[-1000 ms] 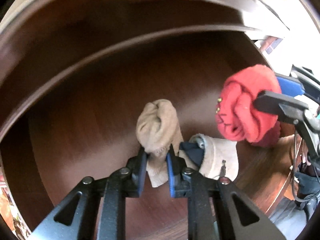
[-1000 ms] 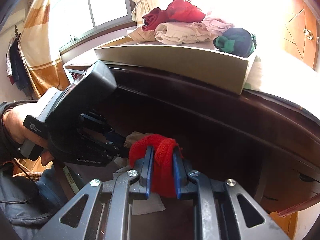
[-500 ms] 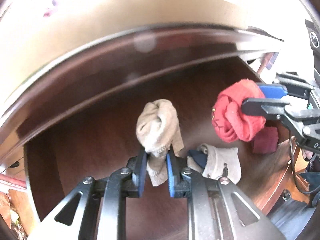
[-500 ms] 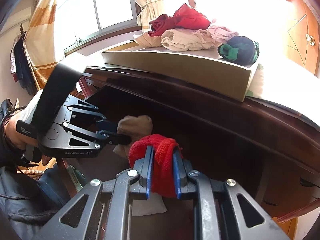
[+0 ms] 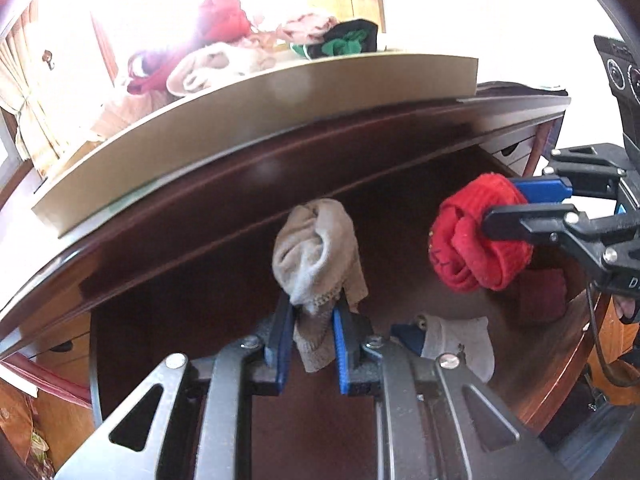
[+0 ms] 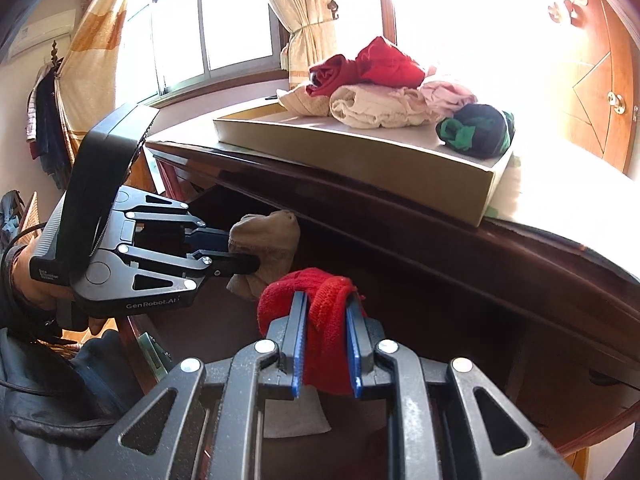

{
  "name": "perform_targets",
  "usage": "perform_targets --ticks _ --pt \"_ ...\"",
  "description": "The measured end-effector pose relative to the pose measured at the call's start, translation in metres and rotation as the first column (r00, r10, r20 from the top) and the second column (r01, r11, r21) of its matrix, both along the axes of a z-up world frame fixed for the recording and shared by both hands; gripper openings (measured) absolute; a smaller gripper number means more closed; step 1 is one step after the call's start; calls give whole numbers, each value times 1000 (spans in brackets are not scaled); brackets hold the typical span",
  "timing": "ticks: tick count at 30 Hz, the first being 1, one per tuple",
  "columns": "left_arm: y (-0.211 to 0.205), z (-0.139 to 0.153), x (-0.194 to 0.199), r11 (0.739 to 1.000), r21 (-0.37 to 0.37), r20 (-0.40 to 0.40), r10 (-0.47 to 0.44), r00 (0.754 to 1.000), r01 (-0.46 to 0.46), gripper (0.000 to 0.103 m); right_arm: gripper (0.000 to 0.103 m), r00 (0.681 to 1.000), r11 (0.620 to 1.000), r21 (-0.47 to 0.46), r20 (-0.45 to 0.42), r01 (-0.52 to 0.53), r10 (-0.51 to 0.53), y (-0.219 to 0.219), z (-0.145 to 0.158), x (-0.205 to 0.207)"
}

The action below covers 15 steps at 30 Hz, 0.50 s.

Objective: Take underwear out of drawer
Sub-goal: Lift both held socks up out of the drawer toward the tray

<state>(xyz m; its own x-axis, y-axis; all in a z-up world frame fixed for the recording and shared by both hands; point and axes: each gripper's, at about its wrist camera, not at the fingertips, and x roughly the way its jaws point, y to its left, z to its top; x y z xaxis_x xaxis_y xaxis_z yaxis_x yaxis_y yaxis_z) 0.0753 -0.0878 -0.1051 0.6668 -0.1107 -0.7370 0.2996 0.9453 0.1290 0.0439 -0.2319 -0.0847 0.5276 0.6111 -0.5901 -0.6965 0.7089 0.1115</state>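
My left gripper [image 5: 308, 320] is shut on a rolled beige garment [image 5: 316, 248], held above the floor of the open dark wooden drawer [image 5: 200, 320]. My right gripper [image 6: 326, 320] is shut on a rolled red garment [image 6: 316, 300], also lifted over the drawer. In the left wrist view the red garment [image 5: 476, 236] hangs at the right in the right gripper [image 5: 516, 204]. The right wrist view shows the left gripper [image 6: 244, 246] at the left with the beige garment [image 6: 268, 244]. A pale grey piece [image 5: 460, 340] and a dark maroon piece [image 5: 540, 292] lie on the drawer floor.
A shallow cream box [image 6: 380, 160] stands on the dresser top above the drawer, with several rolled garments [image 6: 380, 80] piled in it. The dresser's dark front edge [image 6: 440, 220] overhangs the drawer. A window with curtains [image 6: 200, 32] is behind, and a person's hand [image 6: 28, 284] holds the left gripper.
Both grippers have risen out of the drawer with their garments. The left one tilted upward, so the cream box and its pile came into its view.
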Motion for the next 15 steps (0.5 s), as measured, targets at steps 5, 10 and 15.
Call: perform_targets --ticks 5,10,15 --pt "5 6 -7 1000 -22 34 8 999 -7 15 19 1000 1000 15 21 3 -4 -4 2 -6" --pt "22 11 -13 999 -46 61 19 998 -17 15 19 999 1000 26 40 -1 0 -8 4 -12" --pt "44 16 -29 998 -59 102 28 994 -22 15 19 998 999 39 56 -4 2 -13 5 -18"
